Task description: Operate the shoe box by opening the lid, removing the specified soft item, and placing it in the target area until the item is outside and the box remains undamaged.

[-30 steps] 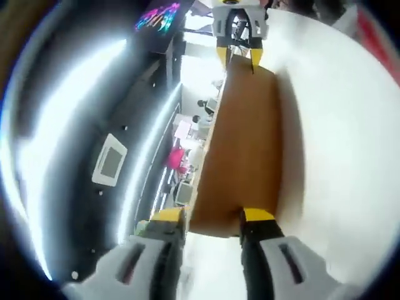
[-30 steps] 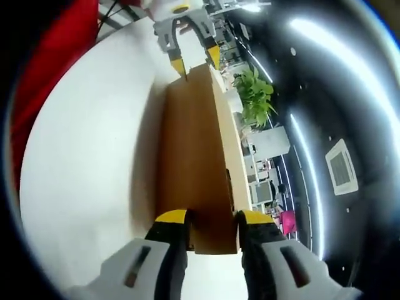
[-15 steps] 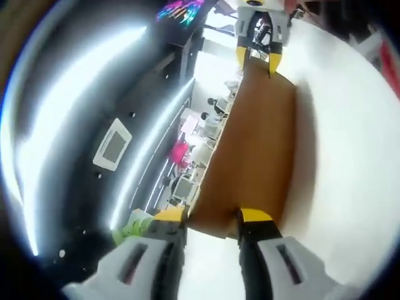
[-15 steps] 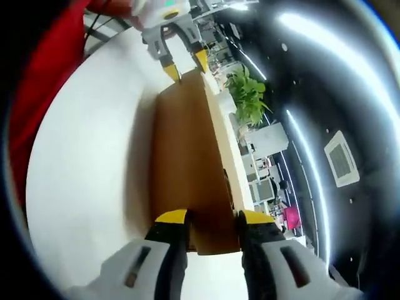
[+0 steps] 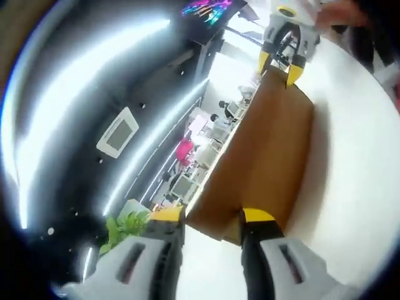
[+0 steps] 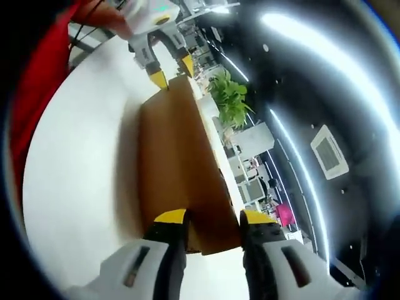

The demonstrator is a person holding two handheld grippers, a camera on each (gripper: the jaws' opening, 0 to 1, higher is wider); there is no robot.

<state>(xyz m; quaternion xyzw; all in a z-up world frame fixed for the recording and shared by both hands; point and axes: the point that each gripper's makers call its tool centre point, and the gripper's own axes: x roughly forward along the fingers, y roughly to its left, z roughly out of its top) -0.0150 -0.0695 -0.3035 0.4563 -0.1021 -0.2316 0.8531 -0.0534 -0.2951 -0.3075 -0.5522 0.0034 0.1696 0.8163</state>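
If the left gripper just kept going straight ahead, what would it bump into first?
The brown box: its near end already sits between the left gripper fingers, so it would push into that straight away. Beyond the far end waits the right gripper.

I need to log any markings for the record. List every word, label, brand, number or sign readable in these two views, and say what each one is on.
No text can be read in either view.
Cardboard shoe box: plain brown, no print or label on the faces that show.
Lit screen in the background: bright coloured shapes, too blurred to read.
Left gripper and right gripper: no legible markings.
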